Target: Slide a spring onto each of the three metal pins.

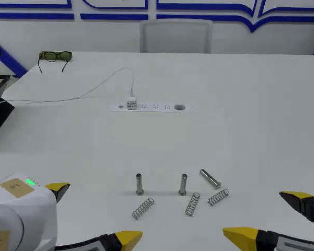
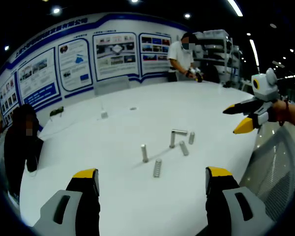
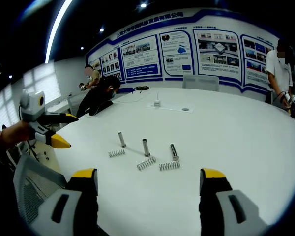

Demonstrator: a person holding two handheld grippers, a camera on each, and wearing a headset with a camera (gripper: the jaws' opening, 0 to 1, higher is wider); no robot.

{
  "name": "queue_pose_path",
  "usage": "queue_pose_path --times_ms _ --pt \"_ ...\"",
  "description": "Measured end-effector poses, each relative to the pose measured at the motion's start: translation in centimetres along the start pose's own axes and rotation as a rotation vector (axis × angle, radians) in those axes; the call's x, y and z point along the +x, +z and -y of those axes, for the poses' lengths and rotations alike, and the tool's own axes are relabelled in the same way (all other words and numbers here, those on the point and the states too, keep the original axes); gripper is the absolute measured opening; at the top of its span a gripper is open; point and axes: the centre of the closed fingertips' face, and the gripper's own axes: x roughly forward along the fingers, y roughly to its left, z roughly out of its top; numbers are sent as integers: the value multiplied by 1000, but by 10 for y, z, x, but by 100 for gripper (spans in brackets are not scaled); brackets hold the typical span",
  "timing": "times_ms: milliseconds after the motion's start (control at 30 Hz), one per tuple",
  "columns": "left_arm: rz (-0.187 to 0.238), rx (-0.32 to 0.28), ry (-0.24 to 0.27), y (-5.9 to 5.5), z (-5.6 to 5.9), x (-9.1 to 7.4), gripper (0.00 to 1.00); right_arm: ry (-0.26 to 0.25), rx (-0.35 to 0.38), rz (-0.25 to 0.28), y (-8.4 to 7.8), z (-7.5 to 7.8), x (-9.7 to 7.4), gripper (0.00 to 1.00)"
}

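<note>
Two metal pins stand upright on the white table; a third pin lies on its side to their right. Three springs lie loose just in front of them. My left gripper hovers open at the near left, my right gripper open at the near right, both short of the parts and holding nothing. In the left gripper view the pins and springs sit beyond the spread jaws. The right gripper view shows the same pins and springs.
A white power strip with a plug and a cable lies mid-table. Glasses rest at the far left corner and a chair stands behind the table. People stand and sit beyond the table edges.
</note>
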Motion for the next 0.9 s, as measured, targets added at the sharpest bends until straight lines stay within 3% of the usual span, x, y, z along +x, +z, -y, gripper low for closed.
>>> queue_pose_path --times_ms 467,900 --pt "-2 -6 -14 -1 3 3 91 -8 11 -8 3 8 5 79" --pt "-3 -1 -23 0 5 5 91 -7 18 -40 10 23 23 66"
